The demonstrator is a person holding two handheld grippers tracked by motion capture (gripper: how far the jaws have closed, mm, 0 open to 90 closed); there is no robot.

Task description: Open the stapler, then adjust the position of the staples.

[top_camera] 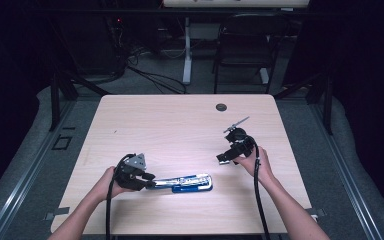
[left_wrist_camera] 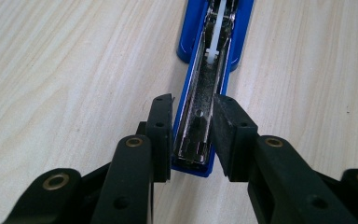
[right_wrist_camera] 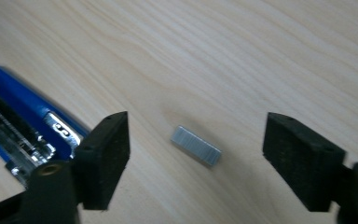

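A blue stapler (top_camera: 187, 182) lies opened flat near the front of the wooden table, its metal staple channel (left_wrist_camera: 205, 84) facing up. My left gripper (top_camera: 152, 184) is shut on the stapler's rear end, and in the left gripper view both pads (left_wrist_camera: 161, 135) press on its blue sides. To the right, my right gripper (top_camera: 224, 159) points down at the table with its jaws wide apart. A short silver strip of staples (right_wrist_camera: 196, 145) lies on the wood between the right gripper's pads (right_wrist_camera: 105, 156), touching neither. The stapler's front end (right_wrist_camera: 23, 121) shows at the left of the right gripper view.
The table (top_camera: 170, 125) has a round cable hole (top_camera: 221, 107) near its far edge. Beyond it stand a black chair (top_camera: 245, 45) and a white desk leg (top_camera: 187, 50), with cables on the floor. Bare wood lies between the stapler and the far edge.
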